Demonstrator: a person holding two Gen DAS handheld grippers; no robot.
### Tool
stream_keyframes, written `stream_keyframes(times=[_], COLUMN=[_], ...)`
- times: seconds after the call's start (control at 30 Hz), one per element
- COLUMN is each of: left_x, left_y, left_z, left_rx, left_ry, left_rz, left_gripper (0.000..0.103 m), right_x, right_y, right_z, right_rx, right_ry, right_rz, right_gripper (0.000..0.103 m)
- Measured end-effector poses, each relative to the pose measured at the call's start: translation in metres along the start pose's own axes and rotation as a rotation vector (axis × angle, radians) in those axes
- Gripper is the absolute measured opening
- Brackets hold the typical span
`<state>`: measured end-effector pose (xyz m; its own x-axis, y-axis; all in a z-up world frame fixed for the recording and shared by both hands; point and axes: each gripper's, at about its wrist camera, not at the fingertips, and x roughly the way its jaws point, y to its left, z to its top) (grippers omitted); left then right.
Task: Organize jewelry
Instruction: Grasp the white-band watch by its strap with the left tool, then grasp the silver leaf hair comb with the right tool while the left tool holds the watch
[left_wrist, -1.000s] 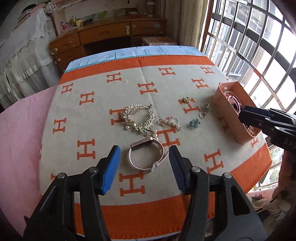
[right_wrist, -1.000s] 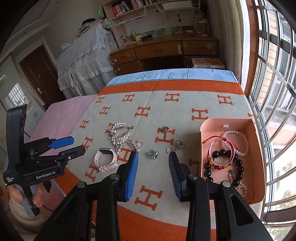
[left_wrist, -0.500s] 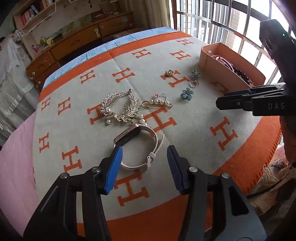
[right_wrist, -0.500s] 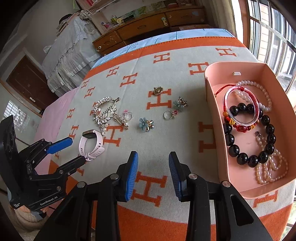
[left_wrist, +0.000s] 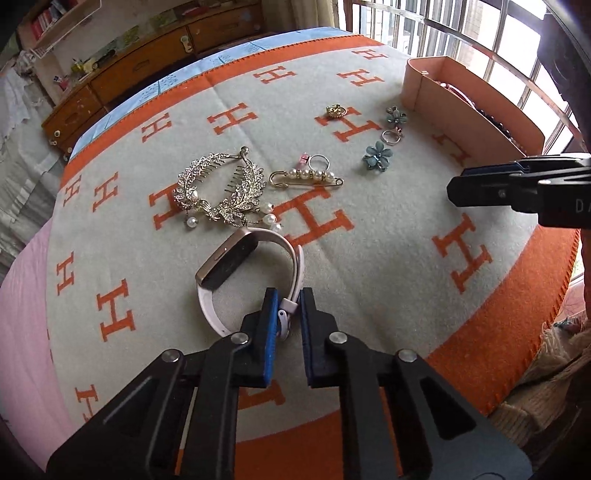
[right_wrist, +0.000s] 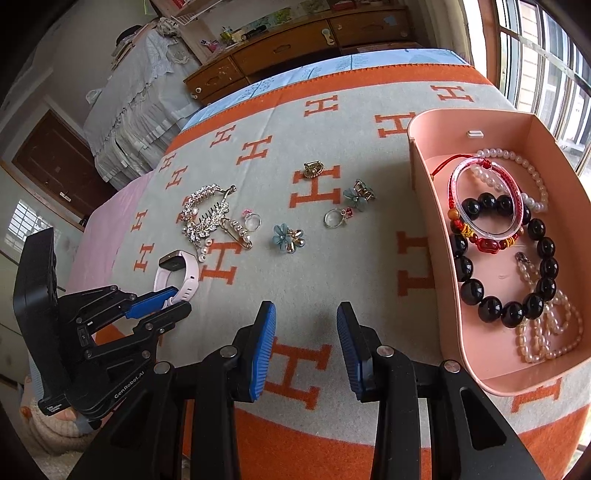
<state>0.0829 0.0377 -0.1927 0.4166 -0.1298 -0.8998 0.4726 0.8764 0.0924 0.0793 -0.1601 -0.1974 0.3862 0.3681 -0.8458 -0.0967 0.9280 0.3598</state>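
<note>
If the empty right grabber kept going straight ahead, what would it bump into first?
Probably the blanket first; the right gripper tilts down at it. Skimming above, maybe the blue flower clip slightly left, though depth is unclear.

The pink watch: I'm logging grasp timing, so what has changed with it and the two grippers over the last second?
The left gripper moved forward and down to the pink watch and closed from wide open onto its strap near the clasp. The right gripper came in lower over the blanket, open and empty as before. The watch, the loose jewelry and the pink box with its bracelets stayed put.
</note>
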Motion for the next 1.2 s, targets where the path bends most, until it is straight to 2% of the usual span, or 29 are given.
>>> stream_keyframes(times=[0.3,0.63,0.77,0.93,1.0,1.07,1.13,1.2], left_x=[-0.008,-0.040,-0.047,-0.058,-0.060,-0.061,-0.062,-0.061], left_y=[0.022,0.063,0.077,0.092,0.098,0.103,0.108,0.112], left_z=[-0.002,-0.023,-0.034,-0.046,-0.051,-0.056,-0.060,-0.064], left_rx=[-0.138,-0.278,-0.316,-0.360,-0.379,-0.397,-0.413,-0.425], left_ry=[-0.020,-0.086,-0.101,-0.134,-0.142,-0.148,-0.155,-0.157], left_rz=[-0.023,-0.016,-0.013,-0.016,-0.020,-0.022,-0.021,-0.024], left_gripper=[0.008,0.007,0.007,0.008,0.008,0.008,0.008,0.008], right_x=[0.003,0.005,0.004,0.013,0.025,0.039,0.055,0.068], right_y=[0.009,0.045,0.075,0.125,0.145,0.159,0.169,0.176], right_z=[-0.001,0.006,0.019,0.049,0.062,0.073,0.082,0.087], right_rx=[-0.015,-0.098,-0.183,-0.335,-0.396,-0.448,-0.490,-0.533], right_ry=[0.005,0.010,-0.013,-0.023,-0.004,0.029,0.066,0.094], right_rz=[0.005,0.005,-0.007,0.026,0.029,0.029,0.007,-0.026], right_gripper=[0.035,0.035,0.035,0.035,0.035,0.028,0.022,0.022])
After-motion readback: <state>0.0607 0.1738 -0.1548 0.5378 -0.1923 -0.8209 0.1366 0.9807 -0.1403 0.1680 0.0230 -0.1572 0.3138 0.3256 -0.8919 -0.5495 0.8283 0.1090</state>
